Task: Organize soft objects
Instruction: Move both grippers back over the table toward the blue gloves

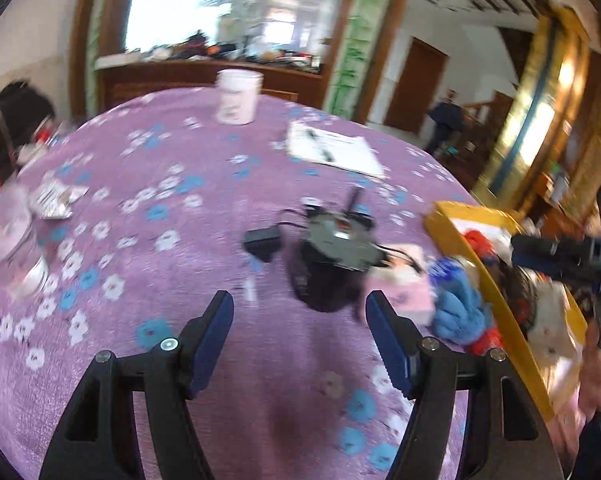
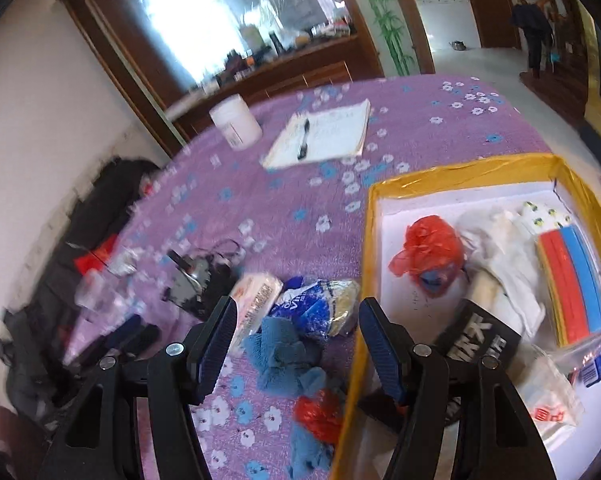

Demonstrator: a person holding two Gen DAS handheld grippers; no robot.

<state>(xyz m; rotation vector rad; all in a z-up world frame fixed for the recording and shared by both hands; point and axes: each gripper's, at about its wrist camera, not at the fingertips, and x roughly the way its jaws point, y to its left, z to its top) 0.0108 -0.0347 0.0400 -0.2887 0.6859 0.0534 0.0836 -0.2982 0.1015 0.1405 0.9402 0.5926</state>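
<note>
Blue and crumpled, a terry cloth (image 2: 284, 354) lies on the purple flowered tablecloth (image 2: 284, 208) just outside the left wall of the yellow-rimmed box (image 2: 362, 280); bunched as it is, its long axis runs roughly from the near table edge away toward a blue-and-white printed bag (image 2: 320, 310), which it touches at its far end. In the right wrist view the cloth sits directly ahead of the right gripper (image 2: 296, 316), between the lines of its two blue-padded fingers, slightly nearer the left one, and the jaws stand apart with nothing pressed between them. A red plastic scrap (image 2: 318, 414) lies just nearer than the cloth, against the box wall. Inside the box are a red plastic bag (image 2: 428, 248), white cloths (image 2: 496, 256) and a red-and-blue striped pack (image 2: 572, 280). From the left wrist view the left gripper (image 1: 298, 312) also stands apart and empty over bare tablecloth, with the same cloth (image 1: 458, 312) off to the right of its right finger, beside a pink packet (image 1: 400, 294) and a black device (image 1: 328, 264). Both views are blurred.
</note>
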